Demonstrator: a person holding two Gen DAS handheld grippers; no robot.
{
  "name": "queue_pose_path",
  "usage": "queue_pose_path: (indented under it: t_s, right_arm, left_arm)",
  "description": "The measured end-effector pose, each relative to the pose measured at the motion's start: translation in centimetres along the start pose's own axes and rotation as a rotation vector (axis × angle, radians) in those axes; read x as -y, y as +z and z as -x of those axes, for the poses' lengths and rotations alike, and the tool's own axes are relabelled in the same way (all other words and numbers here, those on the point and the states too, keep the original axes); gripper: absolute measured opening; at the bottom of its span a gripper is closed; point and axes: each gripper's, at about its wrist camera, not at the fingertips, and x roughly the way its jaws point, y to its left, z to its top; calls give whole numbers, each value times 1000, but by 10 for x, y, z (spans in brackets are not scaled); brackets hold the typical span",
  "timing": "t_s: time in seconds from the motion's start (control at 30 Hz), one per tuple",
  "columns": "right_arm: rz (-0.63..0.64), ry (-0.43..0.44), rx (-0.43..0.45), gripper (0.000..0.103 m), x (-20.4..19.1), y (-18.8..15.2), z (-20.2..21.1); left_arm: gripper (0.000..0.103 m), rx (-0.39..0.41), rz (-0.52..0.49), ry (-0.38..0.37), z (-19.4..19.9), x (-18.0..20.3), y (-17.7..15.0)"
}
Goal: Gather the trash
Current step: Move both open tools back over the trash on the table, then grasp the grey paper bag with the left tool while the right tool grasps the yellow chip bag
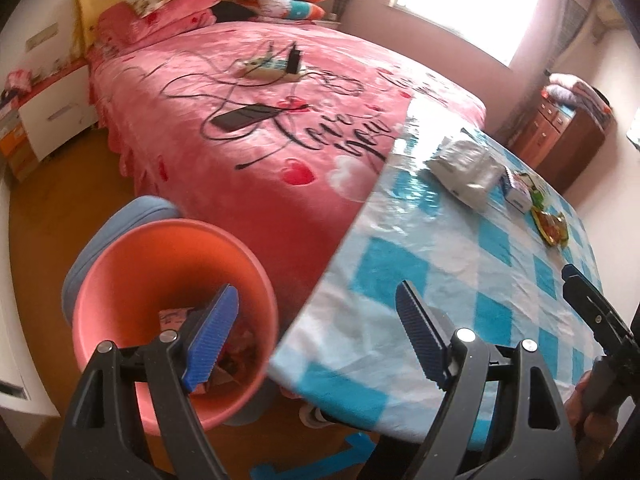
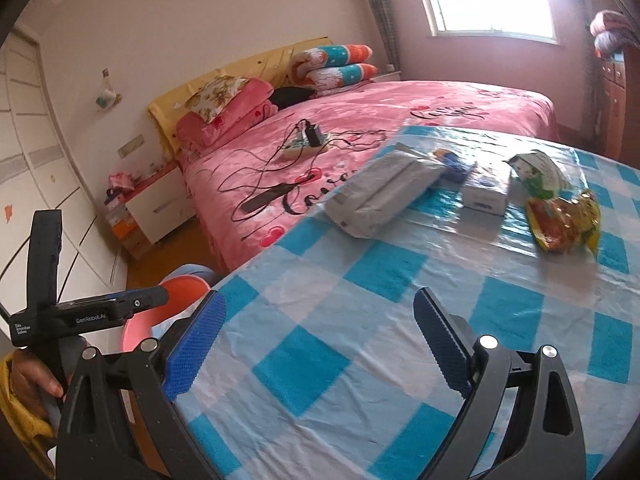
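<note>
A pink trash bin (image 1: 120,280) stands on the floor left of the table, with wrappers (image 1: 236,344) lying inside; its rim also shows in the right wrist view (image 2: 180,296). My left gripper (image 1: 316,336) is open and empty, its left finger over the bin and its right finger over the table edge. On the blue checked table (image 2: 360,320) lie a grey packet (image 2: 384,196), a white box (image 2: 484,196), a green and white wrapper (image 2: 536,172) and a yellow-red snack wrapper (image 2: 564,224). My right gripper (image 2: 320,344) is open and empty above the near table.
A pink bed (image 1: 260,120) stands behind the table, with a phone (image 1: 244,116), a power strip (image 1: 272,68) and cables. A blue stool (image 1: 120,220) is behind the bin. A wooden cabinet (image 1: 560,136) is at the far right, a nightstand (image 1: 52,116) at the left.
</note>
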Motion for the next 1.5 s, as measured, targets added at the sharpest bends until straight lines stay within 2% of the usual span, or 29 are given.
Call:
queue_pose_path:
  t_s: [0.5, 0.83, 1.1, 1.2, 1.5]
  right_arm:
    - [-119, -38, 9, 94, 64, 2, 16]
    - [-197, -86, 21, 94, 101, 11, 32]
    - [-276, -131, -21, 94, 151, 38, 44]
    - [-280, -161, -42, 94, 171, 54, 40]
    - [-274, -163, -81, 94, 204, 90, 13]
  left_arm:
    - [82, 8, -199, -58, -24, 99, 29]
    - [82, 28, -315, -111, -41, 150, 46]
    - [82, 61, -500, -146, -68, 188, 79]
    - [82, 35, -579, -174, -87, 198, 93]
    - [82, -10, -634, -188, -130, 199, 118]
